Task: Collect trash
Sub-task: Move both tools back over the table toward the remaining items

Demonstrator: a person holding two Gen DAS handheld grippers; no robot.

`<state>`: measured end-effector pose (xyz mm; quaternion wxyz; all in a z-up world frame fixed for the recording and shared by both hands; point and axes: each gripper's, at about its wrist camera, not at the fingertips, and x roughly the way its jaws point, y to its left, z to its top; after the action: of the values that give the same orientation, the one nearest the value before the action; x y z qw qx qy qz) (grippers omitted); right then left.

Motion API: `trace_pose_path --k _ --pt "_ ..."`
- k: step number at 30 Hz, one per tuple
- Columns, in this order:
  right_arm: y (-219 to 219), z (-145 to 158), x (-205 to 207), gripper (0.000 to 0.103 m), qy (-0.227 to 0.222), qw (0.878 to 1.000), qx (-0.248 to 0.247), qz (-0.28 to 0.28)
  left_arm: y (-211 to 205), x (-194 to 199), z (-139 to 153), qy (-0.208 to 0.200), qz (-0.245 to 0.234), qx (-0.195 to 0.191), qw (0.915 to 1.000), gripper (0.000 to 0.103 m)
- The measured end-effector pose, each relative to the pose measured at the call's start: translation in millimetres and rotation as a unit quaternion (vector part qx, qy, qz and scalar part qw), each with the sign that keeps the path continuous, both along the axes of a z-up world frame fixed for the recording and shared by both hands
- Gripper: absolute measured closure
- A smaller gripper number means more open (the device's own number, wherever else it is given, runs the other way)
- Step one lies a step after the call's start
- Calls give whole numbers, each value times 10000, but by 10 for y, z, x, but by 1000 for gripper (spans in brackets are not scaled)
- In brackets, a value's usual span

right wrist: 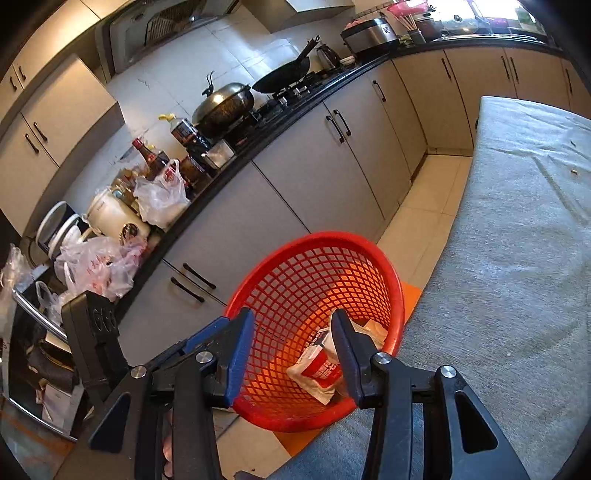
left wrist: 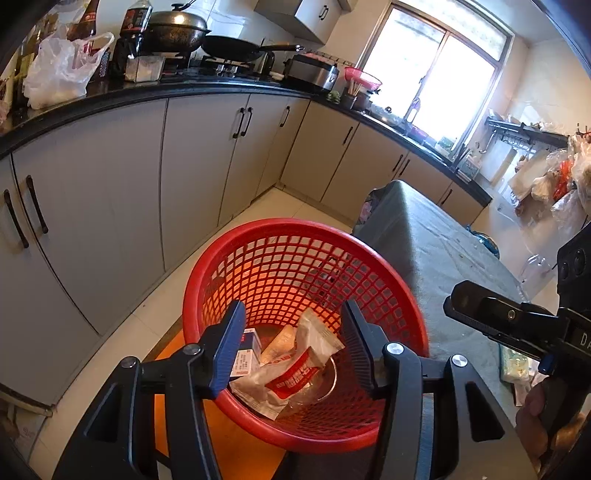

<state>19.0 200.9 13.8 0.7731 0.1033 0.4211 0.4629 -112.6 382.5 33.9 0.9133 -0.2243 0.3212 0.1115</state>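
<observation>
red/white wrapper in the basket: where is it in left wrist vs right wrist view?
Left wrist: the red-and-white wrapper lies at the bottom of the red basket, low centre, framed between the two fingers.
Right wrist: the same wrapper sits low, right of centre, partly behind the right-hand finger.
Shared landmark: the lidded wok on the counter.
</observation>
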Motion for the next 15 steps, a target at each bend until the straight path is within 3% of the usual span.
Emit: trace_pose_path --k 5,15 --pt "-237 126 -119 56 -131 9998 111 -79 -223 -49 109 -135 -195 138 9996 48" --pt "-1049 425 -306 56 -361 9980 403 -327 -1032 56 222 -216 -1074 404 9932 48"
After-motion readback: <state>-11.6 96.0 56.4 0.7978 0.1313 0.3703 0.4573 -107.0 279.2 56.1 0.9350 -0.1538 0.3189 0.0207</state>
